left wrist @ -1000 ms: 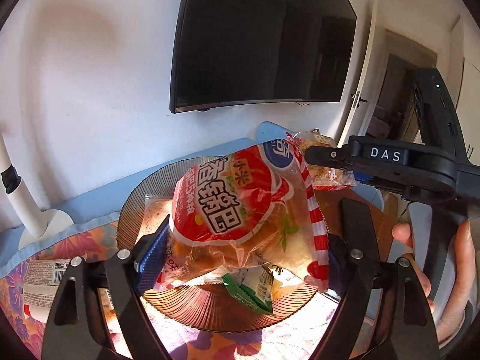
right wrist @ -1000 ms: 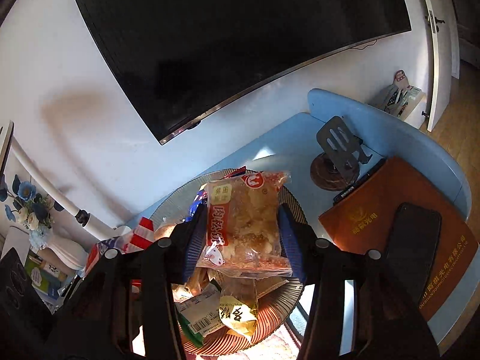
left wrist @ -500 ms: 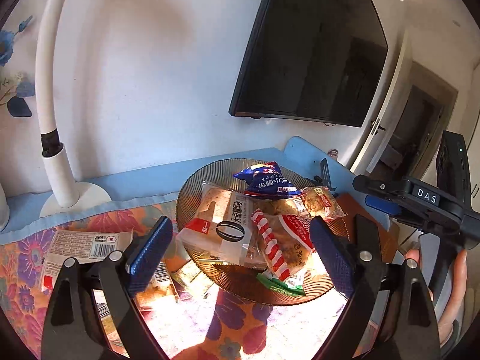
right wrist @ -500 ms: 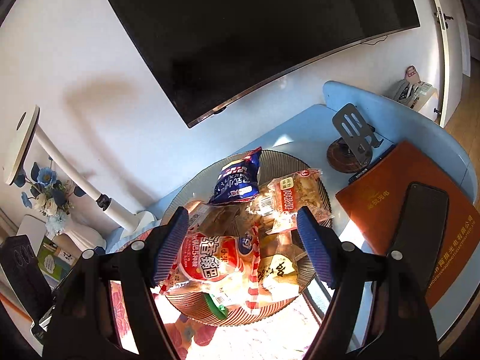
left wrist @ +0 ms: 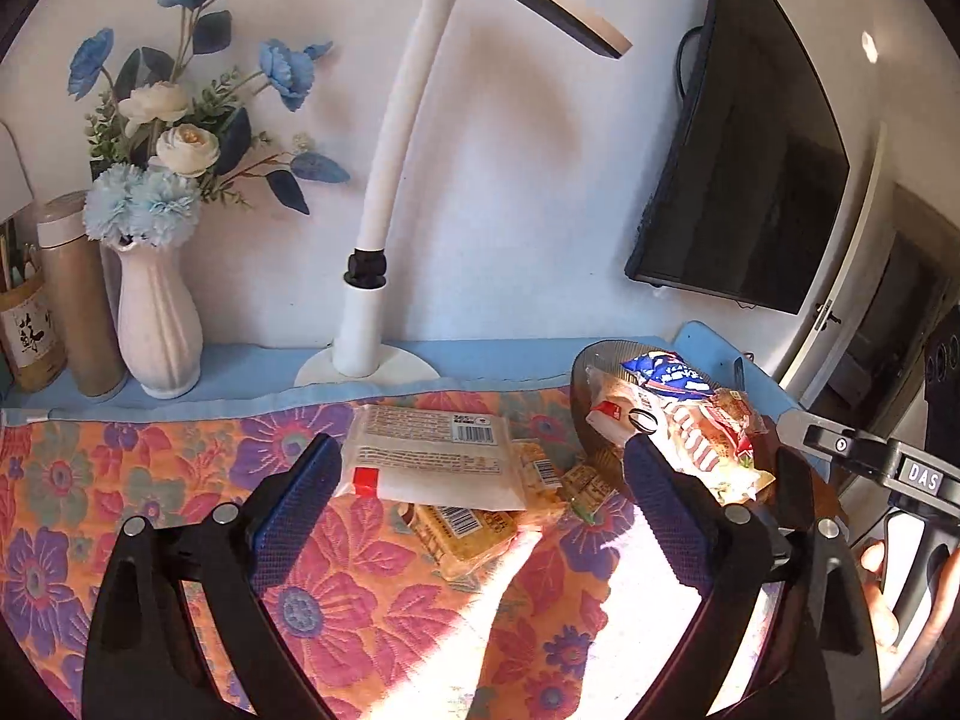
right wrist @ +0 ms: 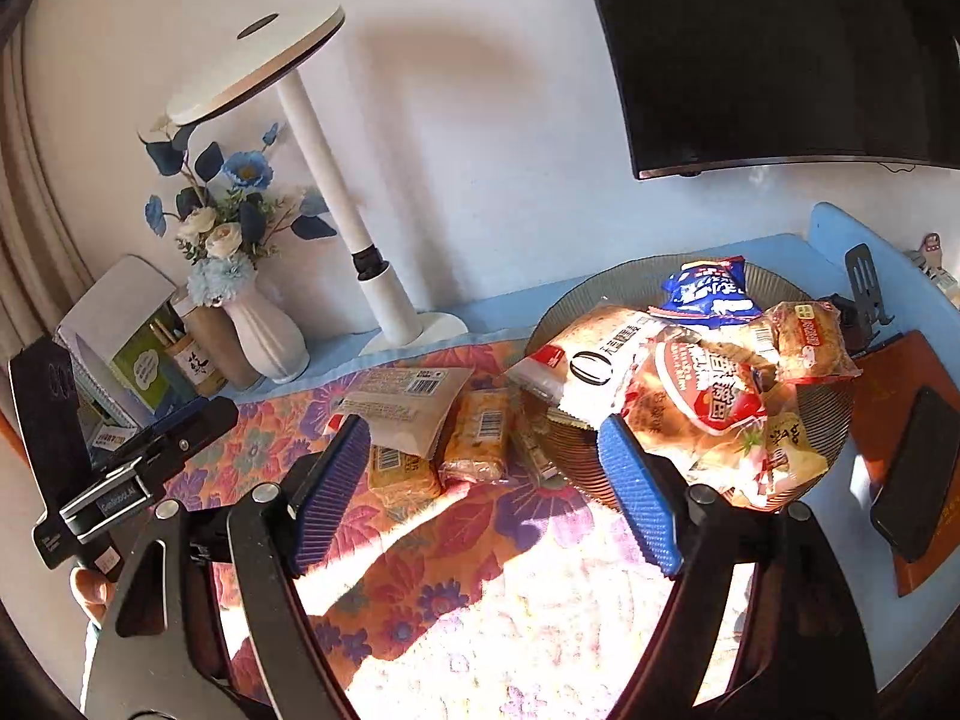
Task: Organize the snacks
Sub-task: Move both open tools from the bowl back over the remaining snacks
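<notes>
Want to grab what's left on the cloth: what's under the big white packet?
The white packet lies on yellow snack packs; more packs lie beside it. Whatever else it covers is hidden.

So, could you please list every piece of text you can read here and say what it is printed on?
"DAS": label on the right gripper body.
"365": beside the barcode on the white packet.
Chinese print on the red-and-white bag and brown cup: too small to read reliably.

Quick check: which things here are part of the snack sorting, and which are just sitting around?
Job:
snack plate
blue packet
white packet
yellow biscuit packs

Lying about:
vase
lamp
TV
phone
</notes>
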The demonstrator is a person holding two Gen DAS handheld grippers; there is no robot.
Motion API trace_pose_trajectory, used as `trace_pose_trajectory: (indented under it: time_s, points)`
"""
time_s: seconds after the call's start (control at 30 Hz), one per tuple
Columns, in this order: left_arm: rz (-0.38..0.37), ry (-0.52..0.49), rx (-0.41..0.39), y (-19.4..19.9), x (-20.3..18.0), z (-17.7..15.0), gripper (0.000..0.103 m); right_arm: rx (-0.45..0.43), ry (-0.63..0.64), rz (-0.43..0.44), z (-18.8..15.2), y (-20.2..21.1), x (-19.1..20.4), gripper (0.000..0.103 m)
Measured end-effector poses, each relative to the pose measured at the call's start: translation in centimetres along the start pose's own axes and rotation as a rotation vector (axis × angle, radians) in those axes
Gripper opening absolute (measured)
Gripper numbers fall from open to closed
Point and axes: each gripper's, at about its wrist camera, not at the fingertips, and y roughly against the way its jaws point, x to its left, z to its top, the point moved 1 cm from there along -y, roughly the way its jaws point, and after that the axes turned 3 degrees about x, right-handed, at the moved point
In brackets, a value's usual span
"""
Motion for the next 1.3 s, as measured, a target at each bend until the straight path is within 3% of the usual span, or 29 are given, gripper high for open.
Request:
trace_pose_trajectory:
  time_s: [0.17,0.37,0.5,0.7,0.9,1.3]
  points:
    - [0.110,0.089,0.055,-0.4,5.3,-3.0,0.094,0.107,0.101,0.042,-4.8,-4.8,4.4,0.083]
    - [0.124,0.146,0.133,-3.3,9.2,-7.0,0.094,0.180,0.180,-0.002,-7.9,-9.8,5.7,0.083]
    - [0.100,0.203,0.156,-4.2,10.6,-7.8,0.093,0.231,0.155,0.003,-8.9,-12.1,4.8,0.083]
    - [0.066,0.247,0.153,-4.0,11.3,-8.1,0.094,0.256,0.103,0.016,-8.3,-12.6,3.9,0.078]
    - [0.054,0.282,0.146,-3.6,11.8,-8.2,0.094,0.286,0.081,0.093,-5.7,-13.2,5.3,0.075]
    - [0.051,0.278,0.133,-3.2,11.5,-8.2,0.094,0.274,0.138,0.006,-3.5,-18.0,6.9,0.075]
